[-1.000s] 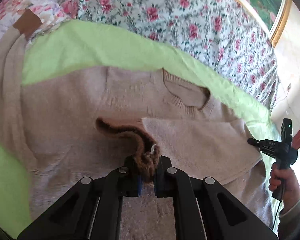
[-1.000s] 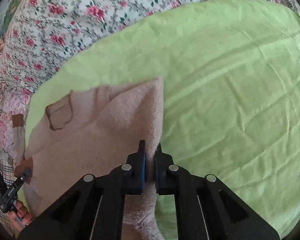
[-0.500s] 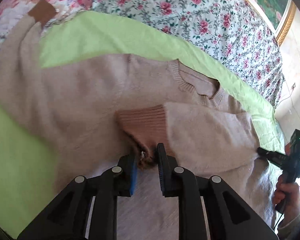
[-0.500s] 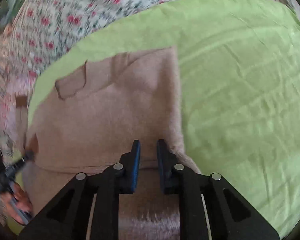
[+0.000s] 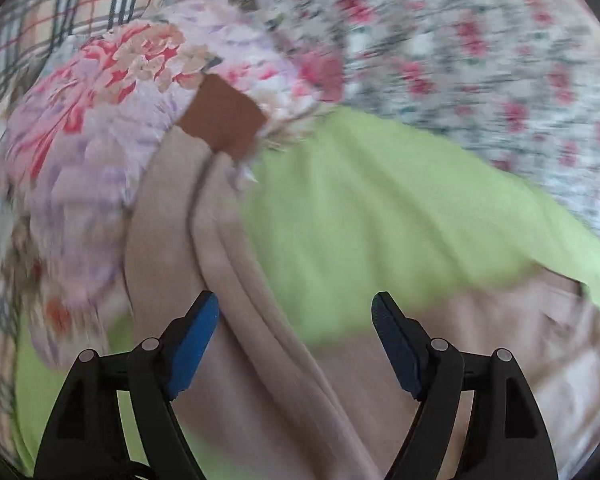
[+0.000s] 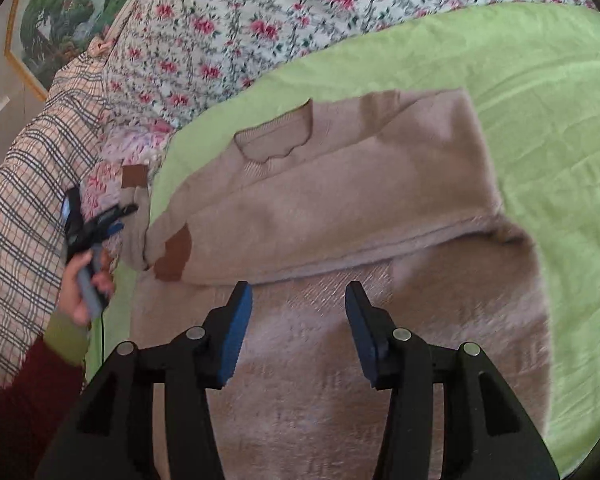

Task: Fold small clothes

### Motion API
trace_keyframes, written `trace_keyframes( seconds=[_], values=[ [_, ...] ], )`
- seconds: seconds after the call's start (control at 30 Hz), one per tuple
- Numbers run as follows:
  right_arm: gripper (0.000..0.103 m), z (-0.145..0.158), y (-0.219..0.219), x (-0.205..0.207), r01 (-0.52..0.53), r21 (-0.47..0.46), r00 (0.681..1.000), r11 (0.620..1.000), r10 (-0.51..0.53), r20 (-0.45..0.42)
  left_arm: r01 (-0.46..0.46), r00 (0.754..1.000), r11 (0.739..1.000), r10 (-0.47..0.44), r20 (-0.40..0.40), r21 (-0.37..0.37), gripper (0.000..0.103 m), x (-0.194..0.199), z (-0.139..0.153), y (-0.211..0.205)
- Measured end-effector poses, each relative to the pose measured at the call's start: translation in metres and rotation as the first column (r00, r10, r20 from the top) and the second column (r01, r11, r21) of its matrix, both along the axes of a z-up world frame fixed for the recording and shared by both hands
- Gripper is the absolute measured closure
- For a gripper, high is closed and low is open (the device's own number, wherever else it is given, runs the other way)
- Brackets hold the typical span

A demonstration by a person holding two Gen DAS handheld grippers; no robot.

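Note:
A beige knit sweater (image 6: 340, 208) with brown cuffs lies face up on a green sheet (image 6: 540, 100). Its right sleeve is folded across the chest, with its brown cuff (image 6: 174, 254) at the left side. My right gripper (image 6: 298, 300) is open and empty above the sweater's lower body. In the left wrist view my left gripper (image 5: 296, 312) is open and empty over the other sleeve (image 5: 204, 232), which stretches away to its brown cuff (image 5: 220, 116). The left gripper also shows in the right wrist view (image 6: 112, 216), beside that sleeve.
A flowered bedspread (image 6: 240, 20) lies behind the green sheet. A pink flowered cloth (image 5: 100, 128) and a plaid cloth (image 6: 24, 184) lie at the left. A framed picture (image 6: 48, 12) hangs on the wall at the far left.
Both grippers opened. The left let go of the folded sleeve's brown cuff and swung left to the other sleeve. The right released the sweater's side and drew back.

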State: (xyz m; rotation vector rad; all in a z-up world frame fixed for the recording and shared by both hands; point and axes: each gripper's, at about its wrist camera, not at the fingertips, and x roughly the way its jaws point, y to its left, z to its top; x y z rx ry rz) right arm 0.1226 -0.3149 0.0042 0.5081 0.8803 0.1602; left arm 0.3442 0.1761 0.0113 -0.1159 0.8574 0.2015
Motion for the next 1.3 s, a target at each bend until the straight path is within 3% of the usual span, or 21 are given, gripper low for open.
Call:
trace_keyframes(
  seconds=[0.13,0.17,0.27,0.33,0.5,0.63,0.7,0.93,1.0,1.17,1.23,1.3],
  values=[
    [0.053,-0.007,0.006,0.004,-0.017,0.008,1.0,1.0,0.017,-0.024,-0.077,0.992,0.994,0.083,-0.095,0.072,0.024,0.051,-0.024,0.028],
    [0.053,-0.007,0.007,0.004,-0.016,0.009,0.999,1.0,0.016,-0.027,-0.101,0.988,0.992,0.109,-0.113,0.072,0.028,0.058,-0.03,0.038],
    [0.053,-0.007,0.004,0.007,-0.003,0.017,1.0,1.0,0.003,-0.025,-0.108,0.988,0.994,0.104,-0.115,-0.034,0.088,0.059,-0.037,0.058],
    [0.053,-0.004,0.005,0.007,0.001,0.019,1.0,1.0,-0.001,-0.014,-0.077,0.995,0.992,0.07,-0.072,-0.099,0.095,0.046,-0.032,0.061],
    [0.053,0.001,0.011,0.002,-0.006,0.034,1.0,0.999,0.005,0.011,0.054,0.997,0.981,-0.044,0.056,-0.187,0.096,-0.003,-0.008,0.04],
    [0.053,0.005,0.017,-0.005,-0.022,0.041,0.999,0.999,0.021,0.025,0.199,0.976,0.955,-0.173,0.132,-0.221,0.097,-0.041,0.014,-0.009],
    [0.053,0.006,0.017,-0.007,-0.021,0.046,0.999,0.999,0.02,0.029,0.272,0.958,0.934,-0.24,0.159,-0.231,0.097,-0.051,0.023,-0.041],
    [0.053,0.002,-0.001,-0.003,0.031,0.093,0.999,0.995,-0.034,0.024,0.543,0.833,0.804,-0.478,0.28,-0.243,0.096,-0.104,0.047,-0.176],
    [0.053,0.0,-0.007,0.005,0.048,0.105,0.998,0.993,-0.051,0.021,0.605,0.791,0.767,-0.549,0.269,-0.214,0.096,-0.113,0.037,-0.213],
    [0.053,-0.011,-0.019,0.027,0.086,0.131,0.996,0.988,-0.086,-0.001,0.676,0.737,0.722,-0.662,0.137,-0.149,0.09,-0.12,-0.005,-0.266],
    [0.053,-0.014,-0.023,0.037,0.098,0.147,0.995,0.984,-0.099,-0.004,0.686,0.727,0.715,-0.679,0.099,-0.134,0.082,-0.125,-0.015,-0.271],
    [0.053,-0.017,-0.026,0.048,0.113,0.178,0.994,0.978,-0.113,-0.013,0.69,0.723,0.711,-0.686,0.085,-0.133,0.054,-0.136,-0.018,-0.267]
  ],
)
